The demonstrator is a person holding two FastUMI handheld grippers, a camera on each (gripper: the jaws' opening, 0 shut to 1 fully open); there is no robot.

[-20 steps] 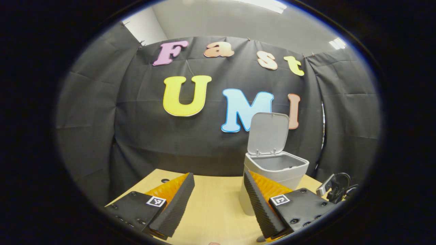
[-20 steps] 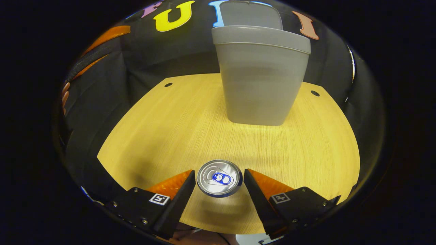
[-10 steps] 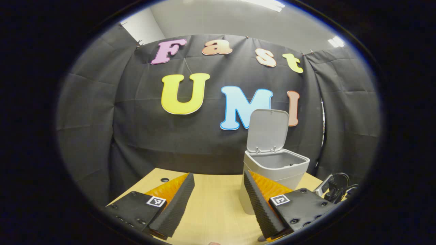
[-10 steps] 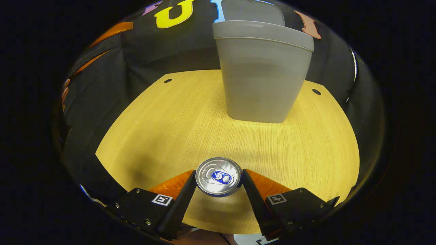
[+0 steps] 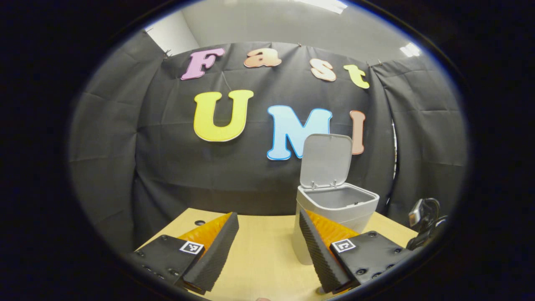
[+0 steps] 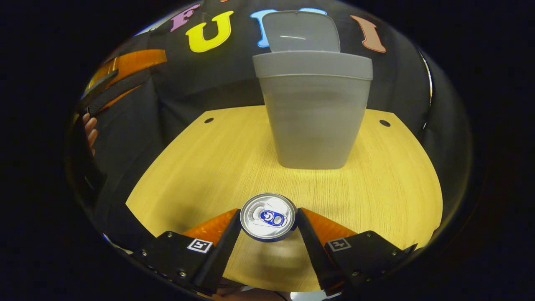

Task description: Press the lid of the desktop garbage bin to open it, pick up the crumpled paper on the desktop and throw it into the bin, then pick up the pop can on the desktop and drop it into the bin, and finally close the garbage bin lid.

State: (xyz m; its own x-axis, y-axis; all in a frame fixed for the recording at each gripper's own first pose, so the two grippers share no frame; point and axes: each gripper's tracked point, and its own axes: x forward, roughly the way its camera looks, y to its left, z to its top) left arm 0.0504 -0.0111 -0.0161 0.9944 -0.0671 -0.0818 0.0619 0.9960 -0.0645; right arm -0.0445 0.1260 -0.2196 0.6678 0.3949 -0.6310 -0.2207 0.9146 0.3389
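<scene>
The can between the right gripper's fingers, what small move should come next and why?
Probably lift the can straight up. The right gripper looks closed on its sides, both fingers touching it, while it seems to sit on the table. The bin stands just ahead with its lid open, so the can needs height to clear the rim.

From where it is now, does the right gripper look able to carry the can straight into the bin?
Probably yes. The right gripper is closed on the can, the bin stands straight ahead with its lid up, and bare table lies between them.
</scene>
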